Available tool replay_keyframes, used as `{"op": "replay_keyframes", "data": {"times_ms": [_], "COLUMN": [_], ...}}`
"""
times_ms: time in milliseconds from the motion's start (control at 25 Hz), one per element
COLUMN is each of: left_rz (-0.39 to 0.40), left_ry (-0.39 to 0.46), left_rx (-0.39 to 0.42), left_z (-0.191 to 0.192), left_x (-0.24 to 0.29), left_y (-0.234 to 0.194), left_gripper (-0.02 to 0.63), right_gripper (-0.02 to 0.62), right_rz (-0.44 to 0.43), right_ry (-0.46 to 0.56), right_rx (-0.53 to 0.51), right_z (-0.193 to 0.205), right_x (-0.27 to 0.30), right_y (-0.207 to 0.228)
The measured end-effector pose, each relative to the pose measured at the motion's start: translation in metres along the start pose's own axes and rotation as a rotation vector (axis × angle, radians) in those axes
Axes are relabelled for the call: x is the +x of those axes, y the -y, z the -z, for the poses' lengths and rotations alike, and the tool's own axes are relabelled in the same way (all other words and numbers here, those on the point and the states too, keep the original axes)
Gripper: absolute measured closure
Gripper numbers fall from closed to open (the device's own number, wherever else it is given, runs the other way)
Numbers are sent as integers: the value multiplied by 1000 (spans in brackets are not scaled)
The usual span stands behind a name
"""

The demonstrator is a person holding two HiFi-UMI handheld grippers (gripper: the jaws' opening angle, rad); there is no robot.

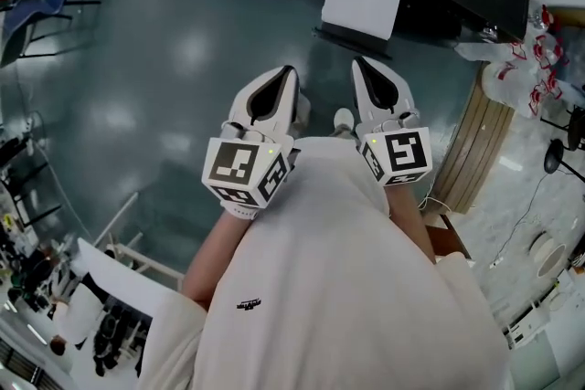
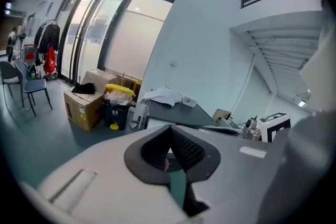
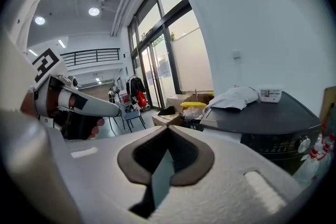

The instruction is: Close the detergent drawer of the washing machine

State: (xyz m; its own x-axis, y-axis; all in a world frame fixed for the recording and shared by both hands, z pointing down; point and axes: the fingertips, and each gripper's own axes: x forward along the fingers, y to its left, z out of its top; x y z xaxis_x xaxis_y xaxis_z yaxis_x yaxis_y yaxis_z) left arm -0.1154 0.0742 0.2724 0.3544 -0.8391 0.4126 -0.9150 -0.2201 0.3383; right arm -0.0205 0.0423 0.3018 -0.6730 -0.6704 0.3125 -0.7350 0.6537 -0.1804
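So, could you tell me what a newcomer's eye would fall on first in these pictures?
The two white grippers stand out first: the left gripper and the right gripper are side by side just in front of the person's chest, each with its jaws together on nothing. Beyond them, to the right, stands the dark washing machine with a white cloth lying on its top. Its drawer cannot be made out.

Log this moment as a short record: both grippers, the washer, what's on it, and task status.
left gripper: jaws together, empty, held up in front of the chest
right gripper: jaws together, empty, beside the left
washer: dark, ahead, untouched
on washer: white cloth, small box
drawer: cannot tell
task: not begun
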Motion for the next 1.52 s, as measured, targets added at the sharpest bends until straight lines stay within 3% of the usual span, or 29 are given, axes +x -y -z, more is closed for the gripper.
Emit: {"op": "replay_keyframes", "data": {"times_ms": [360, 520, 720, 1080, 1520], "left_rz": [74, 116, 164, 213, 197], "left_ry": [-18, -54, -105, -181, -253], "left_rx": [50, 60, 74, 115, 124], "left_z": [-25, -18, -9, 11, 35], "left_x": [3, 7, 17, 39, 61], "left_y": [-54, -63, -57, -41, -49], "left_gripper": [591, 591, 591, 591, 591], "right_gripper": [594, 594, 594, 594, 594], "right_rz": [120, 178, 228, 283, 322], "right_ry": [42, 66, 75, 51, 102], "right_rx": [34, 59, 105, 94, 159], "right_z": [-12, -14, -6, 39, 67], "right_x": [42, 46, 38, 31, 44], "right_y": [-13, -15, -10, 2, 18]}}
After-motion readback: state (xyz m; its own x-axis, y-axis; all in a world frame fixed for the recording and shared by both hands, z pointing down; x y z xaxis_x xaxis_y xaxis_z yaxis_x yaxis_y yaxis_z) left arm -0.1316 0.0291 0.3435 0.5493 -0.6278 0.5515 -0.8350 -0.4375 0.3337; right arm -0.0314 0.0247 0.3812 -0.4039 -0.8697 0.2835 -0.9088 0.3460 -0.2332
